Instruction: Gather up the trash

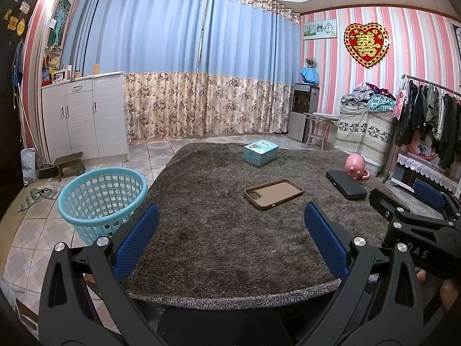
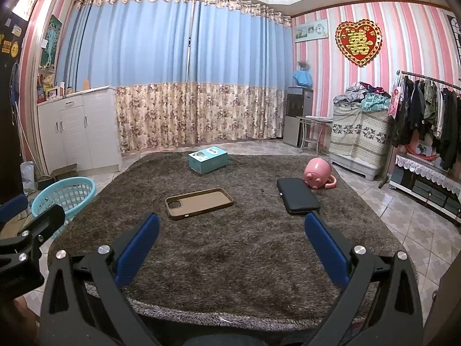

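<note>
A brown phone case [image 1: 273,193] [image 2: 199,202], a black zip case [image 1: 345,184] [image 2: 297,195], a teal box [image 1: 260,152] [image 2: 208,159] and a pink pig-shaped toy [image 1: 355,167] [image 2: 317,173] lie on the grey shaggy rug [image 1: 216,245] [image 2: 230,253]. A turquoise plastic basket [image 1: 100,199] [image 2: 64,196] stands on the tiles left of the rug. My left gripper [image 1: 230,239] is open and empty above the rug's near edge. My right gripper [image 2: 232,245] is open and empty too, to the right of the left one.
A white cabinet [image 1: 86,118] and a small stool [image 1: 69,163] stand at the back left. Curtains cover the far wall. A water dispenser [image 1: 305,112], covered furniture [image 1: 364,132] and a clothes rack [image 1: 432,109] line the right side. A rag [image 1: 39,196] lies on the tiles.
</note>
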`<state>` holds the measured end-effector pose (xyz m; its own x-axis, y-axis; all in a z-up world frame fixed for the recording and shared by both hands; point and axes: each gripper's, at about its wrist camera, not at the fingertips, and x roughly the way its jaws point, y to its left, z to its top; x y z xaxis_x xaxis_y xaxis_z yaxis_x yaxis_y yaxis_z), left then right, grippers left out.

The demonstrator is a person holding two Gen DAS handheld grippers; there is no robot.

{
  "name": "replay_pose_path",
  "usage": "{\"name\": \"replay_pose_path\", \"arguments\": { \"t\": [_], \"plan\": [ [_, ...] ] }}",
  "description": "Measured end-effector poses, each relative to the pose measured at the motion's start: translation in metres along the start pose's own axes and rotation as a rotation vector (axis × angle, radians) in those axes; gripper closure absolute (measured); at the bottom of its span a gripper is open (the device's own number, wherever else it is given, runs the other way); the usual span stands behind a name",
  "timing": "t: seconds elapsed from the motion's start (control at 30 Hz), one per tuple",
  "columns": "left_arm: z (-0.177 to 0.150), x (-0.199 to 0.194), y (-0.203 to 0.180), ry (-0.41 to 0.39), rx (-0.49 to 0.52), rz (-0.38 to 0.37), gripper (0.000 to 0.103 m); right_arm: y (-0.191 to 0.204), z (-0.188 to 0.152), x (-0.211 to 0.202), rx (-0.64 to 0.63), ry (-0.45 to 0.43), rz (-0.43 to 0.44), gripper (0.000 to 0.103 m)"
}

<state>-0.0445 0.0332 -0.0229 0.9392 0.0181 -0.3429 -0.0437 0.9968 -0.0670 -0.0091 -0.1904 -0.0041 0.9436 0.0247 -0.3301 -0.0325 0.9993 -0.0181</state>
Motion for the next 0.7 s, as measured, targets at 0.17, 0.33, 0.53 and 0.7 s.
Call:
{"name": "replay_pose_path", "arguments": {
  "t": [0.17,0.33,0.53,0.7],
  "plan": [
    [-0.0001,0.0001,0.0002,-0.001,0.000,0.000,0.006,-0.0005,-0.0008,-0.0014,0.002,-0.005,-0.004,0.004],
    [0.0002,0.0004,0.0000,-0.001,0.001,0.000,0.006,-0.0004,-0.0014,-0.0029,0.003,-0.008,-0.009,0.004],
    [-0.0002,0.0005,0.0000,0.000,0.000,-0.001,0.006,-0.0001,-0.0009,-0.0033,0.001,-0.007,-0.010,0.004],
    [-0.0002,0.0001,0.0001,0.000,0.001,0.000,0.006,0.0009,-0.0008,-0.0048,0.002,-0.007,-0.012,0.004]
  ]
}}
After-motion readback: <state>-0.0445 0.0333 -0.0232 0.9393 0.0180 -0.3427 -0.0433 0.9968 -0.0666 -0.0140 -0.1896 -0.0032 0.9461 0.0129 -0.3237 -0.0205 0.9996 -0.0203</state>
